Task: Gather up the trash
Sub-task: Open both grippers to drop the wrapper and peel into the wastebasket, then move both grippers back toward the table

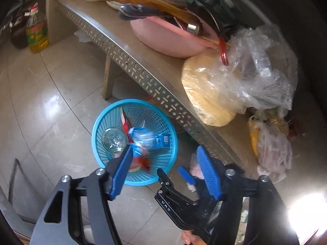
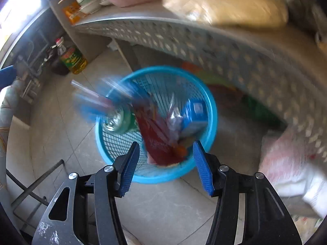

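Note:
A blue mesh basket stands on the tiled floor beside a metal shelf. Inside lie a glass jar, a red wrapper and a small blue box. My left gripper hangs open above the basket; a blue-and-white plastic wrapper is in mid-air below it, free of the pads. My right gripper is open over the near rim with nothing between its fingers. A blurred blue and clear item streaks across the basket's left rim.
The perforated metal shelf carries a pink basin, utensils, a yellow sack and clear plastic bags. An oil bottle stands on the floor at the back left. A white-pink bag lies right of the basket.

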`<state>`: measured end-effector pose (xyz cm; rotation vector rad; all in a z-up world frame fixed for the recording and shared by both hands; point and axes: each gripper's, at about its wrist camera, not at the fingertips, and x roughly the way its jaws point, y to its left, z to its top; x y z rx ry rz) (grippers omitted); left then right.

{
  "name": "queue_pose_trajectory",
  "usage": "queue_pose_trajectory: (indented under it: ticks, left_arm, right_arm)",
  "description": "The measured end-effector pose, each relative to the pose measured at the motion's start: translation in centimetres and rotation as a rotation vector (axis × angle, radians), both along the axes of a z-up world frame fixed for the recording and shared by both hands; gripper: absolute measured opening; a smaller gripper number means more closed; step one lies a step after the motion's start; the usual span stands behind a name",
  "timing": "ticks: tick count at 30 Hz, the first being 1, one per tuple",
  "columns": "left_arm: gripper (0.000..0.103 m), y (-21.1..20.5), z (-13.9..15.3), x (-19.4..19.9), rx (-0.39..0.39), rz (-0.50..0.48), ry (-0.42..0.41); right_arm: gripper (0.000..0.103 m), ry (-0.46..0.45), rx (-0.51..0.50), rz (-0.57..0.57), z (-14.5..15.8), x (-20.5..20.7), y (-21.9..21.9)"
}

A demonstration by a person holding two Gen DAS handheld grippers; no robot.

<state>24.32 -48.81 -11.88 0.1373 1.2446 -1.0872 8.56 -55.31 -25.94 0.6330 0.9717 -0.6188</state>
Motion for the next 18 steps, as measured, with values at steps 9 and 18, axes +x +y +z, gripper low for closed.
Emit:
queue_pose_trajectory:
  ticks: [9,18]
  left_arm:
    - [0.070,4.4,4.1,-1.4,-0.023,-0.030,-0.122]
    - [0.075,13.0,8.7,-3.7,-0.081,0.014,-0.169]
  right_arm:
    - [0.053,-0.053,-0.025,-0.013,2.4,-7.0,2.5]
    - [0.053,-0.075,-0.051,0.040,5.9,-10.2,5.9]
